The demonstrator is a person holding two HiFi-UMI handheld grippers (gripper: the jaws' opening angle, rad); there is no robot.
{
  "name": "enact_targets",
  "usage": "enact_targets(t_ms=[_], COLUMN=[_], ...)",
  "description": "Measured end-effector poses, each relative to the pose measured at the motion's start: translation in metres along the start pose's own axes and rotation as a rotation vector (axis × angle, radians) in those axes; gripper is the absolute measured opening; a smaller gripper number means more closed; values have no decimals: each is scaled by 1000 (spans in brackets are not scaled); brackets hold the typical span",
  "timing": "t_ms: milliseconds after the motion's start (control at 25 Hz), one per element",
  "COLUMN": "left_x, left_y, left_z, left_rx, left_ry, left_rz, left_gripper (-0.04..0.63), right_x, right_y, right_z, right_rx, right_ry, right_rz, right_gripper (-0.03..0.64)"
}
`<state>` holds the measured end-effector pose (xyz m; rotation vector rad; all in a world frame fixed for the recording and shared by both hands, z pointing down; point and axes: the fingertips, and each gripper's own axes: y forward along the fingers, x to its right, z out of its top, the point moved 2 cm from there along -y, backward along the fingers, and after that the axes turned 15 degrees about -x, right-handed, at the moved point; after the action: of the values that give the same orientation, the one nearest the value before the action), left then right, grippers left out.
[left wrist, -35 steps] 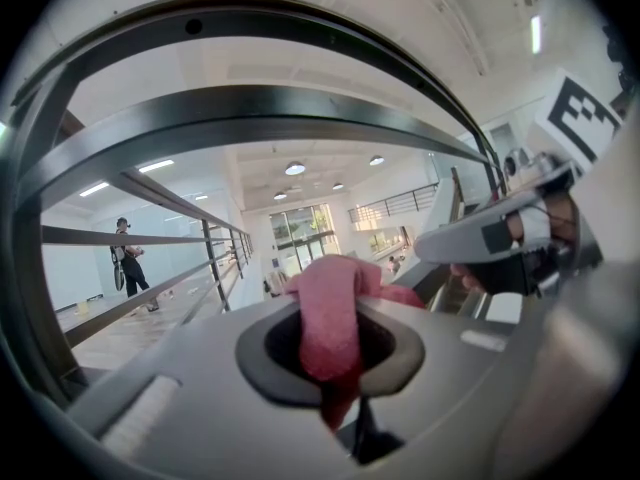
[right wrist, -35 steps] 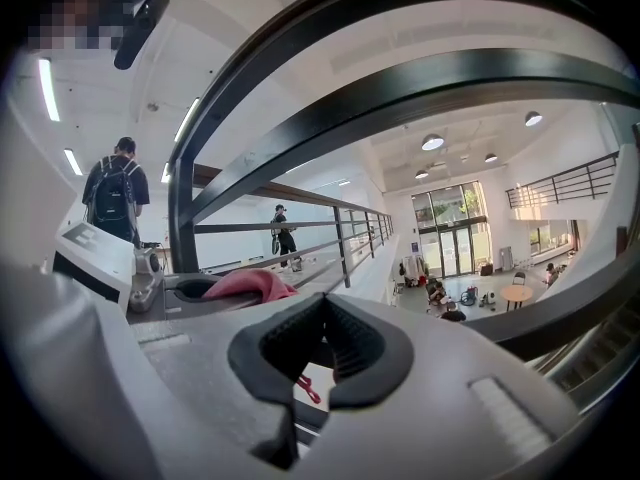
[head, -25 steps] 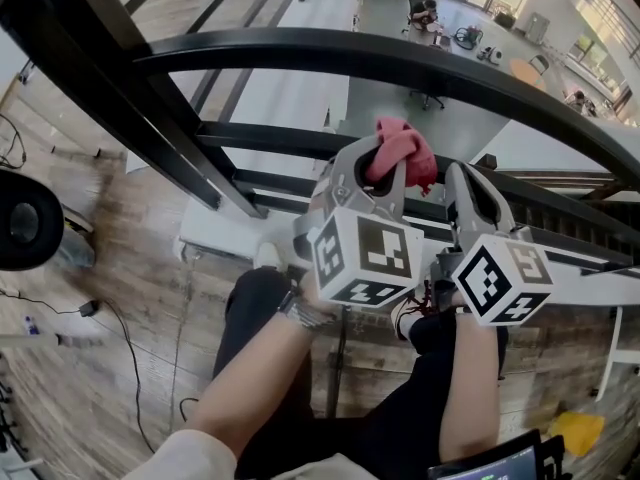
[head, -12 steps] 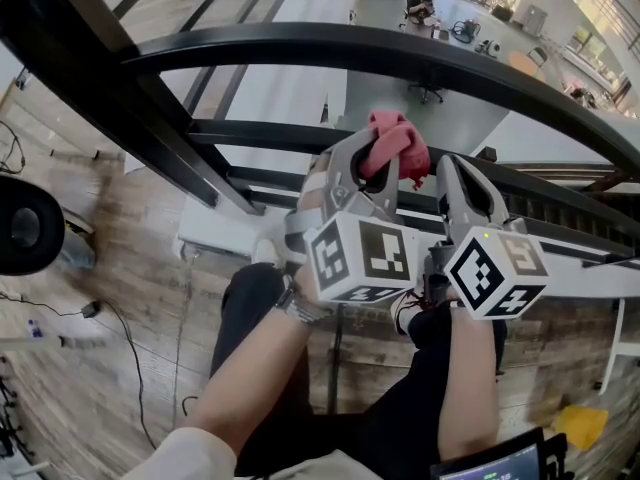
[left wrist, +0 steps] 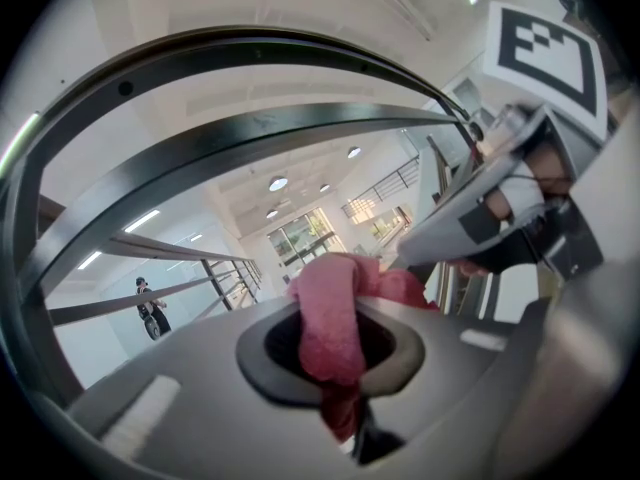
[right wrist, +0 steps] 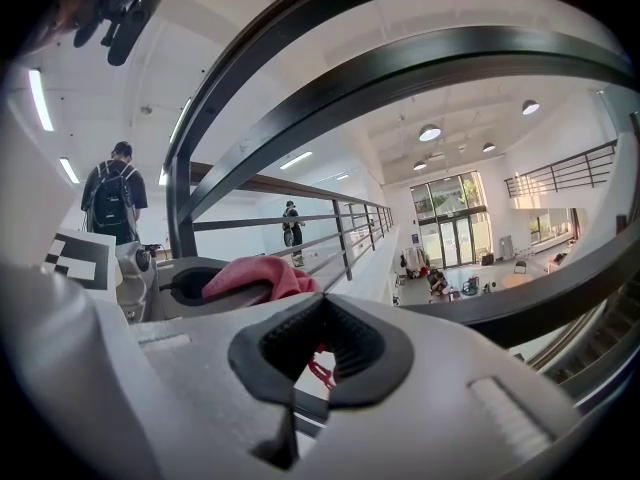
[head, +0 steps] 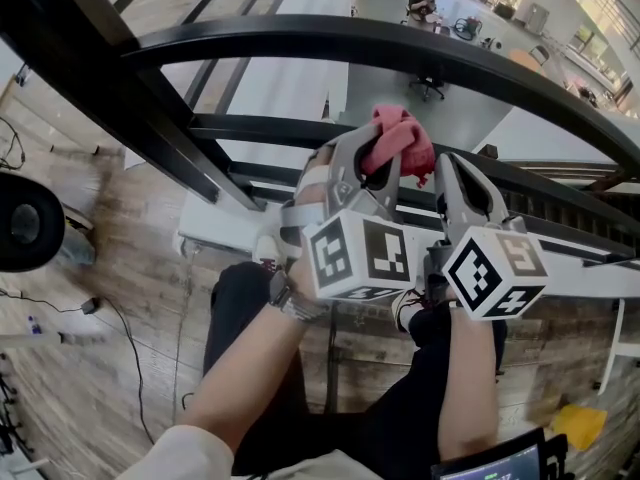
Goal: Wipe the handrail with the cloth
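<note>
The black curved handrail (head: pixel 400 53) arcs across the top of the head view, above both grippers. A pink cloth (head: pixel 397 143) bunches out of my left gripper (head: pixel 375 160), which is shut on it below the rail and apart from it. In the left gripper view the cloth (left wrist: pixel 335 318) fills the jaw gap, with the handrail (left wrist: pixel 250 128) overhead. My right gripper (head: pixel 467 183) is close beside the left, shut with nothing in it. The right gripper view shows its closed pads (right wrist: pixel 320 353), the cloth (right wrist: pixel 255 276) to the left and the handrail (right wrist: pixel 420 68) above.
Lower black rails (head: pixel 250 128) and a slanted post (head: pixel 110 88) cross behind the grippers. Wooden floor (head: pixel 120 298) lies underfoot with a black round object (head: pixel 25 223) at left and cables. Beyond the rail is an open atrium far below. Distant people (right wrist: pixel 112 198) stand along the walkway.
Both grippers have lifted slightly toward the handrail, the cloth still in the left one. The left forearm has shifted a little to the left.
</note>
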<state>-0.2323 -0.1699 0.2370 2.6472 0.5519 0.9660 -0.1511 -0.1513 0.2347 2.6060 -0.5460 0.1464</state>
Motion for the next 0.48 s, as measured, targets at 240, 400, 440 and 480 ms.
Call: enact_targets(t_ms=[240,400,440,480], left_x=[-2,-12,-14,-16], left_y=[-3,-8,-8,-7], left_z=[-1,0,-2,-4], left_rx=[1,-19,-23,-24], left_ry=[-1,-37,-41,-40], left_rz=[-6,4,6,7], left_gripper=[31,31,31,31], right_x=[-8,-18,-20,-21], right_y=[1,-3,-3,-2], right_z=[-8,-3,-3,-3], right_rx=[-3,17,21,24], right_ry=[-32,-77,-83,-87], right_rz=[4,19,21,21], right_gripper=[2,2,2,2])
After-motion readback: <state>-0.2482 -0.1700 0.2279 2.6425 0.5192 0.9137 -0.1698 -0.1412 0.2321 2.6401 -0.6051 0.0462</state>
